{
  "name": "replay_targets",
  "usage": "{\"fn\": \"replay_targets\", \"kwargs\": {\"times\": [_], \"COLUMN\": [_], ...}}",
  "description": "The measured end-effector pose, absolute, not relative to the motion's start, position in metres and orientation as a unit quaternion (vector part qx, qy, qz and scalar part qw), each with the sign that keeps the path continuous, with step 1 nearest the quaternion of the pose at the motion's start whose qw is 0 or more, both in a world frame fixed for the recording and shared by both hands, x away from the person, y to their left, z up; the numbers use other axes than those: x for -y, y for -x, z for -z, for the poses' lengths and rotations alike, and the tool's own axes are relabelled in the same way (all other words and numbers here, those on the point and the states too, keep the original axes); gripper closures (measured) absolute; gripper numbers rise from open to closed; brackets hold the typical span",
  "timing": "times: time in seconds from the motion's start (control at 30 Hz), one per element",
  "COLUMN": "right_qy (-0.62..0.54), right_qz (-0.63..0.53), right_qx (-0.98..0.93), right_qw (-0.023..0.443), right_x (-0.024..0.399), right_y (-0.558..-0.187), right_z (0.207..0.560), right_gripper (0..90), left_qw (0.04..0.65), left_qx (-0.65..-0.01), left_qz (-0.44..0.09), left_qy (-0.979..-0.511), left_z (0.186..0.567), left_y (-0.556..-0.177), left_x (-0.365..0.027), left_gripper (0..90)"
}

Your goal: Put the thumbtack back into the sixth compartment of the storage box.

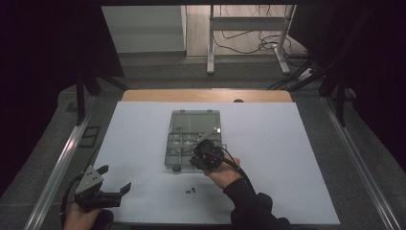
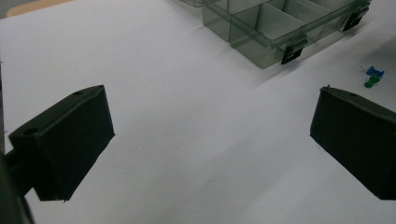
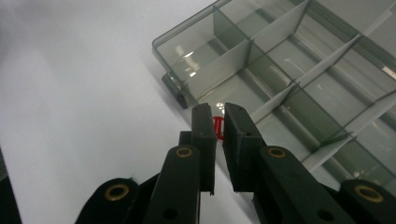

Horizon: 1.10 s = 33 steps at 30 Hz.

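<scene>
Small red pin (image 3: 217,127): only a sliver of red shows between the tips of the right gripper (image 3: 219,116), pinched there; shape otherwise hidden by the black jaws. Jaws nearly pressed together, narrow gap w/ the red bit in it. It sits over the near edge of the smoky clear plastic compartment box (image 3: 299,70), above a near-row cell.

Box is mid-table on the white table sheet (image 1: 297,158), hinged lid (image 1: 195,120) folded open on the far side, dividers making a grid of cells, black latches on the near wall. In the high view the right gripper (image 1: 207,155) covers the box's near-right corner, so cell contents there can't be read.

Around: two small dark bits (image 1: 190,190) lie on the sheet just near of the box; left gripper view resolves them as a blue pin (image 2: 375,71) and a green pin (image 2: 371,82), touching or close to it, near-right of the box latch (image 2: 293,50).

Left gripper (image 1: 107,184) at the near-left corner of the sheet, well apart from the box, jaws spread wide, nothing between; same in its own view (image 2: 210,135). Red colour visible in right gripper view; high view too coarse for it.
</scene>
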State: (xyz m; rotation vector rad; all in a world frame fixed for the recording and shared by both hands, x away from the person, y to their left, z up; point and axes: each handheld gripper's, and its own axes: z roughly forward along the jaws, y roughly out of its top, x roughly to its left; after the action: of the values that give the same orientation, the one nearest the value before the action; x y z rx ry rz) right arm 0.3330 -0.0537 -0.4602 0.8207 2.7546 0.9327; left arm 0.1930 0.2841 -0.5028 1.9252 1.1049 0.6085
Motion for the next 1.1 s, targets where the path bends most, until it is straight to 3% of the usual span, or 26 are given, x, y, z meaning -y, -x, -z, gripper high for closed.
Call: {"fn": "replay_targets", "kwargs": {"times": [1.1], "right_qy": [-0.273], "right_qz": [-0.295], "right_qx": [-0.912], "right_qw": [0.081], "right_x": [0.024], "right_y": [-0.362], "right_z": [0.474], "right_gripper": [82.5], "left_qw": [0.408], "left_qx": [-0.436], "left_qz": [-0.242], "left_qy": [-0.765], "left_z": [0.503], "left_y": [-0.193], "left_x": [-0.284], "left_gripper": [0.0]}}
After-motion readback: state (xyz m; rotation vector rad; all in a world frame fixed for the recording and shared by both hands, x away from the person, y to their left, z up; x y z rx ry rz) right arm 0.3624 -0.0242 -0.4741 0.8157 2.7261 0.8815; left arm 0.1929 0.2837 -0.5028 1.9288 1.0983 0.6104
